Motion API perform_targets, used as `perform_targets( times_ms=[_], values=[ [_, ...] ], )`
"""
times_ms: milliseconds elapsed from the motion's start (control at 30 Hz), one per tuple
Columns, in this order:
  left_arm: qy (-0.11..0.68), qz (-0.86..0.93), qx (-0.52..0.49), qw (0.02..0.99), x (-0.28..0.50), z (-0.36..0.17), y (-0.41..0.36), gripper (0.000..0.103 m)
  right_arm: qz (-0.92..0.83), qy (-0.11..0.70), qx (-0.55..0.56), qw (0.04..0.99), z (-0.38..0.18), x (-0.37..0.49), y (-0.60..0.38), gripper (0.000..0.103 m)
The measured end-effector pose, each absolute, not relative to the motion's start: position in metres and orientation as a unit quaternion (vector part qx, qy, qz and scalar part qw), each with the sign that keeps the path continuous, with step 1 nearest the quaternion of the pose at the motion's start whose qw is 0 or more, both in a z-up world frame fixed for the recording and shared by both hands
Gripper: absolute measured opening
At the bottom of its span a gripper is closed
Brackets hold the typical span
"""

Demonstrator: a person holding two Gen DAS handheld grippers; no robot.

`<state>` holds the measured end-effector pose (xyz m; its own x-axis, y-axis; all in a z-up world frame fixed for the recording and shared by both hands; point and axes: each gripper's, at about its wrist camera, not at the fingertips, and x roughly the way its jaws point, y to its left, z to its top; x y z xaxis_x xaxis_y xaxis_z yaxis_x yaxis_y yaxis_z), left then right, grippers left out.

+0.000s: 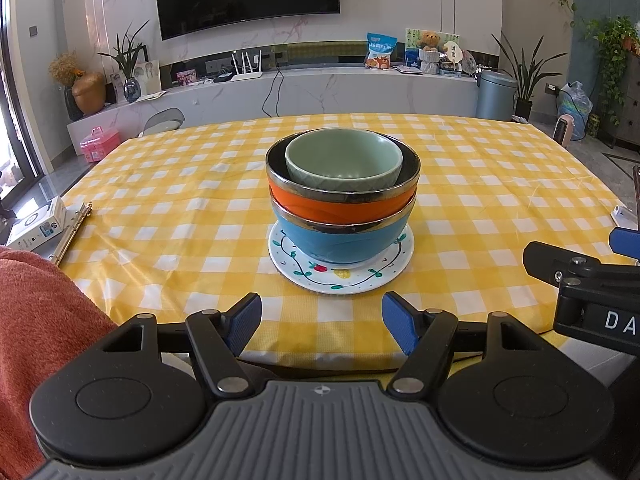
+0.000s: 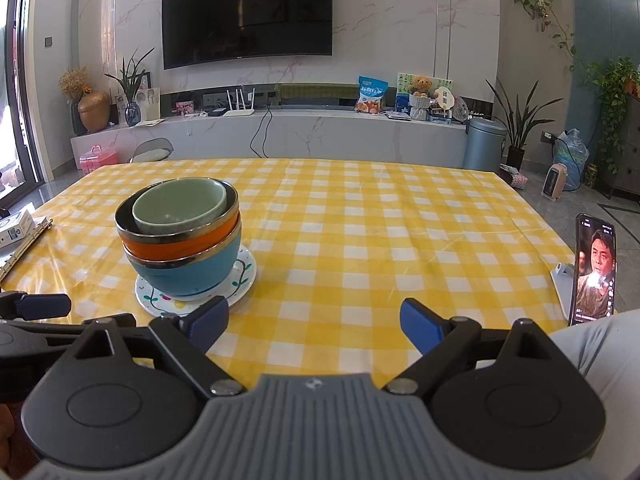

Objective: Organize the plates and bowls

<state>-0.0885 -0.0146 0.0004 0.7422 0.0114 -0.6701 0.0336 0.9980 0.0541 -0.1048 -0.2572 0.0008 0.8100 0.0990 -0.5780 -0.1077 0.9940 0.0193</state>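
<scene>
While both grippers hang back with fingers spread, empty: green bowl (image 1: 343,159) nested in orange bowl (image 1: 344,200), blue bowl (image 1: 340,242), on plate (image 1: 340,276) mid-surface. Stack dead ahead of left gripper (image 1: 322,322); forward-left of right gripper (image 2: 316,322). Left looks nearer.

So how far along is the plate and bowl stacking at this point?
It looks essentially done. The green bowl sits inside the orange bowl, which is nested in the blue bowl, all on the painted plate on the checked tablecloth. Nothing is in hand: the left gripper and right gripper are both open and clear of the stack. No other loose dishes are visible.
</scene>
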Motion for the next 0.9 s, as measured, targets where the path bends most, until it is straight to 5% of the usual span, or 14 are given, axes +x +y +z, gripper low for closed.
perform_targets(
  times_ms=[900],
  values=[
    [0.360, -0.003, 0.030, 0.932, -0.0912, -0.0006, -0.0110, 0.081, 0.081, 0.301, 0.003, 0.950, -0.0004, -0.1059, -0.2545, 0.091]
  ],
)
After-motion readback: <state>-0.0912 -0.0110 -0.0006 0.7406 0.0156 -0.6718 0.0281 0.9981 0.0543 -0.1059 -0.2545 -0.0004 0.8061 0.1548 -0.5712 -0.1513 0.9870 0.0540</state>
